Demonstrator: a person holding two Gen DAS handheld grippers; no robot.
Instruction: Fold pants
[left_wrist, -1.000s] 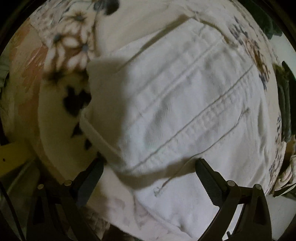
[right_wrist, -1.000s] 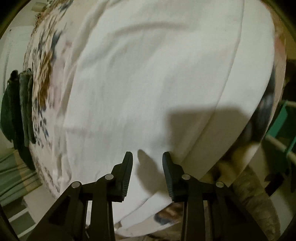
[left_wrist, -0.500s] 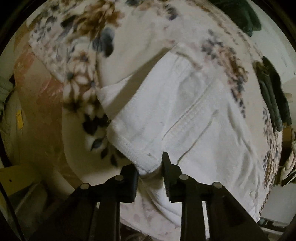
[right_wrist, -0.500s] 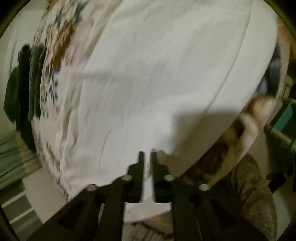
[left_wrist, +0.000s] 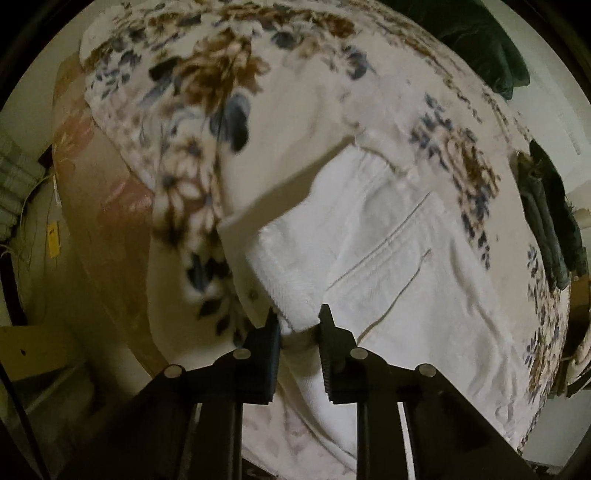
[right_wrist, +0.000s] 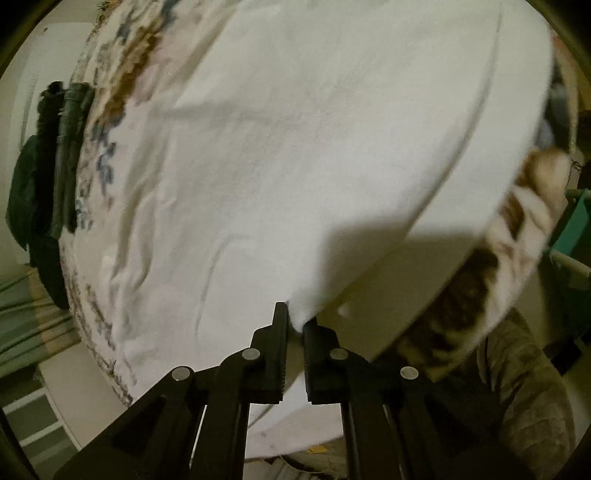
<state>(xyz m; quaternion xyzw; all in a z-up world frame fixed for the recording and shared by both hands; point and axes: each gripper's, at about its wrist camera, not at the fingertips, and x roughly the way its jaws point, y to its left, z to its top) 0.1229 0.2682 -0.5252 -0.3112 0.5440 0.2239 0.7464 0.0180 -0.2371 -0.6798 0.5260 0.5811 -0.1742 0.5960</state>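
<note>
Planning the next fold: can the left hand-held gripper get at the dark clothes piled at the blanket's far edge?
Probably not now: the left hand-held gripper is shut on the white pants, and the dark clothes lie well beyond them.

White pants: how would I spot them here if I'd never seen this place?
Find the floral blanket. On it lie the white pants, plain and stitched with seams, unlike the dark green clothes at its edge.

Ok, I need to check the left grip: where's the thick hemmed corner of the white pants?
In the left wrist view, the corner sits low centre, pinched in the left tongs, lifted off the floral blanket.
</note>
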